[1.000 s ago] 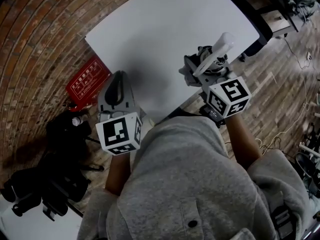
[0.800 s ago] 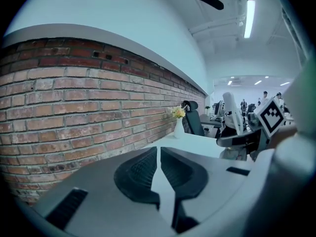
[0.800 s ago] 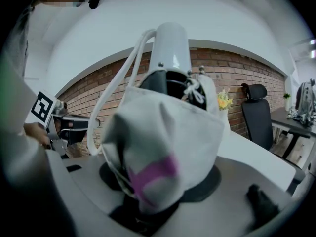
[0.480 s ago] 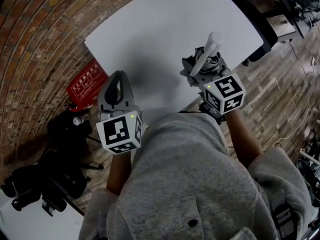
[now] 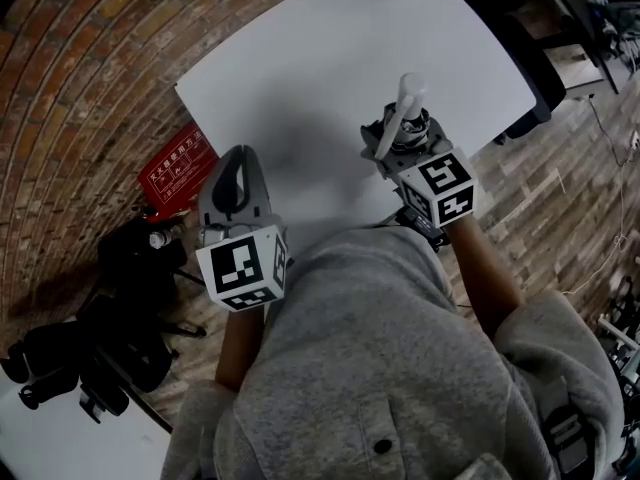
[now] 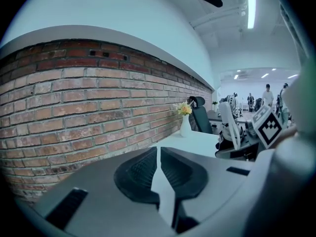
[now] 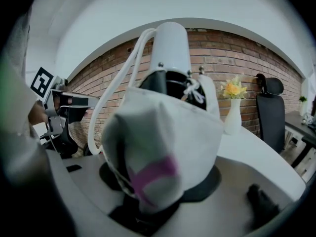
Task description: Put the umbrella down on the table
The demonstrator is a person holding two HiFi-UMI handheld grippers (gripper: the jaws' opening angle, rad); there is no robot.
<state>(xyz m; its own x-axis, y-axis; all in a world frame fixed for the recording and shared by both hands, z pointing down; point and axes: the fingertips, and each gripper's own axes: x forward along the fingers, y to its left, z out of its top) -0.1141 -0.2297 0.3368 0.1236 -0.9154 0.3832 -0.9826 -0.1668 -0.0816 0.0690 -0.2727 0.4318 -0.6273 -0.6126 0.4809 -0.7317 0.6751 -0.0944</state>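
My right gripper (image 5: 402,136) is shut on a folded white umbrella (image 7: 163,137), which it holds over the near right part of the white table (image 5: 320,48). The umbrella's white handle (image 5: 408,96) points up and away from me. In the right gripper view a purple strap (image 7: 153,174) wraps the white fabric, and a white cord loop (image 7: 116,90) hangs from the handle. The umbrella fills the space between the jaws. My left gripper (image 5: 237,156) hovers at the table's near left edge, shut and empty, its black pads (image 6: 143,174) meeting at the tips.
A white vase with yellow flowers (image 7: 232,112) stands at the table's far end by the brick wall (image 6: 89,107). A black office chair (image 7: 269,107) is behind the table. On the floor to the left lie a red sign (image 5: 175,168) and black camera gear (image 5: 110,308).
My right gripper has moved left and down with the umbrella, and the handle now stands more upright. The left gripper has barely shifted.
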